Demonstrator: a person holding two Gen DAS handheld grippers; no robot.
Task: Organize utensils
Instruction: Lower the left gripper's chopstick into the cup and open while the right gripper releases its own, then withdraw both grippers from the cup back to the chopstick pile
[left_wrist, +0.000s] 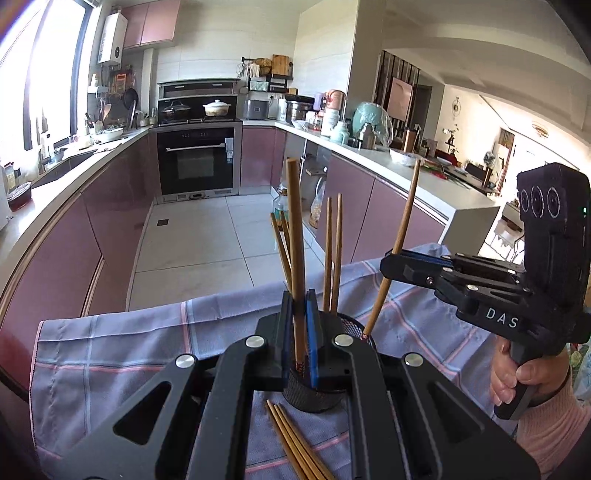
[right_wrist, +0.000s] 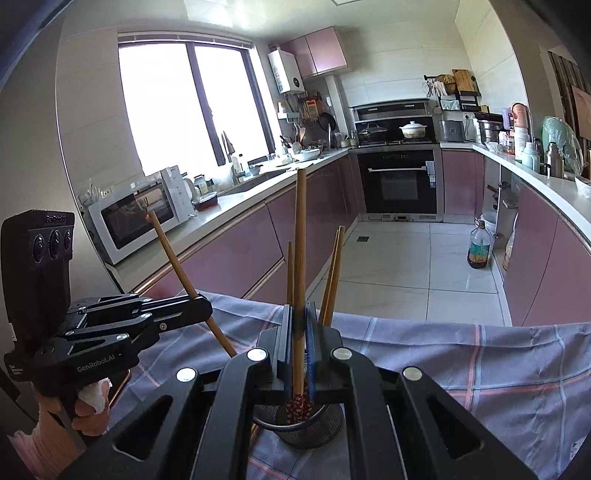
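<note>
Standing by the checked cloth (left_wrist: 122, 354), you see both hand-held grippers working over one small black mesh holder (left_wrist: 314, 397) that sits on it. The left gripper (left_wrist: 298, 332) is clamped tight on a single wooden chopstick (left_wrist: 296, 240), held nearly upright, its patterned lower end reaching down just inside the holder's rim. The right gripper (right_wrist: 299, 343) is likewise squeezed shut on its own chopstick (right_wrist: 300, 251), also close to vertical, with the dark red patterned tip dipping into the mesh cup. From the left camera that second stick leans outward to the right from the holder's far edge. Several more chopsticks (left_wrist: 334, 251) already stand in the holder, fanning apart at their tops. A loose bundle of chopsticks (left_wrist: 291, 439) lies flat on the cloth just beside the holder, on the near side under the left gripper. A hand in a pink sleeve (left_wrist: 524, 373) grips the right tool's handle. Behind everything runs a kitchen with mauve cabinets (left_wrist: 110, 229), a black oven (left_wrist: 197, 158) and a white microwave (right_wrist: 136, 218) on the counter.
</note>
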